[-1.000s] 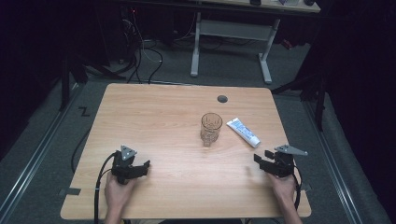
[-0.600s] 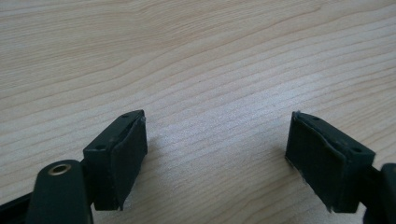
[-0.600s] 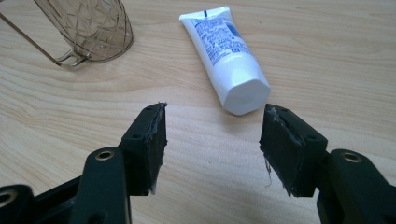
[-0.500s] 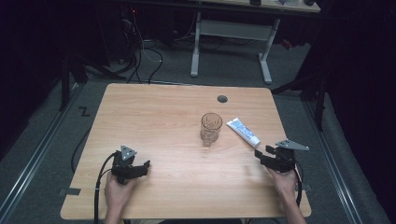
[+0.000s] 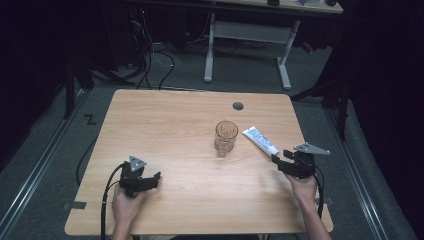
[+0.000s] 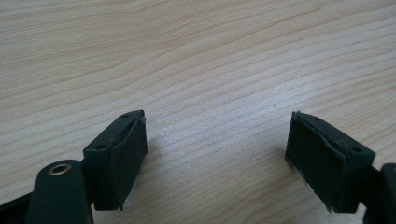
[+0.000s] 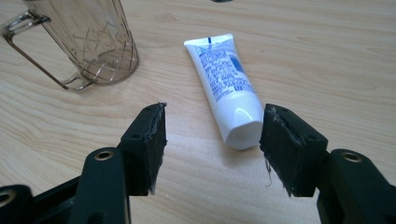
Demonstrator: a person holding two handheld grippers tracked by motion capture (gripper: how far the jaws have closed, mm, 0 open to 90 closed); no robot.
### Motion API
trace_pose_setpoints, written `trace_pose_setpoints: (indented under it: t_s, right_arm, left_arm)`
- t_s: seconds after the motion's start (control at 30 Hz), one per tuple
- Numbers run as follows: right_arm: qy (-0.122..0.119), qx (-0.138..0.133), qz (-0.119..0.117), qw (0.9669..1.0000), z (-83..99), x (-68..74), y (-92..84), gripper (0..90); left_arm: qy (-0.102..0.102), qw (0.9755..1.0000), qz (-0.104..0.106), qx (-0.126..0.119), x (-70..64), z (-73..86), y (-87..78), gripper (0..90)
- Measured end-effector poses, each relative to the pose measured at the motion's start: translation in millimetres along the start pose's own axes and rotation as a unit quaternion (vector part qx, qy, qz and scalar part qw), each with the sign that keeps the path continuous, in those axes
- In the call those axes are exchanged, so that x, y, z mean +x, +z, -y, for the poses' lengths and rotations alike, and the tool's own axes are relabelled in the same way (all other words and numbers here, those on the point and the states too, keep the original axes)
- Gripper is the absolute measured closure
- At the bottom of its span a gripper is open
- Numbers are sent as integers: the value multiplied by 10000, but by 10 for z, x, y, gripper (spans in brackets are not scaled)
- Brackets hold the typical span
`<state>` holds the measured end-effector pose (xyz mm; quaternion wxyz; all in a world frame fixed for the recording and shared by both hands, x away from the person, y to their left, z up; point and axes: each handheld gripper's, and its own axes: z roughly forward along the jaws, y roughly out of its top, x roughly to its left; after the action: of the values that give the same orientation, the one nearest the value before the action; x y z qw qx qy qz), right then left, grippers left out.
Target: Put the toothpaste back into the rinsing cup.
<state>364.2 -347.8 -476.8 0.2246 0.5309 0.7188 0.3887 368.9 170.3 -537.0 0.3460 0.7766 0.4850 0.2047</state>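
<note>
A white tube with blue print lies flat on the wooden table, right of a clear glass mug that stands upright. My right gripper hovers open just short of the tube's wide near end, which lies close to the right pad without touching it. Nothing is between its jaws. Near the front left, my left gripper rests low over bare wood, open and holding nothing.
A dark cable hole sits near the table's far edge. Beyond the table stand a white desk frame and loose cables on the floor. Bare wood lies between the two grippers.
The right gripper has moved forward and up toward the tube's near end. The left gripper, the mug and the tube have stayed put.
</note>
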Motion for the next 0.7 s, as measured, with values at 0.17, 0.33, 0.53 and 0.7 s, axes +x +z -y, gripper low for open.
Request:
trace_pose_setpoints:
  t_s: [0.17,0.33,0.53,0.7]
  right_arm:
    - [-86,-64,-11,9999,-76,30,24,419]
    - [-169,-48,-20,9998,-147,52,63,424]
    - [-204,-53,-25,9998,-213,50,76,424]
    - [-251,4,-33,9997,-284,51,96,422]
  left_arm:
    - [2,10000,1,2,0,0,0,207]
    - [2,10000,1,1,1,0,0,207]
    - [-2,10000,0,-3,0,0,0,207]
    - [4,10000,2,4,1,0,0,207]
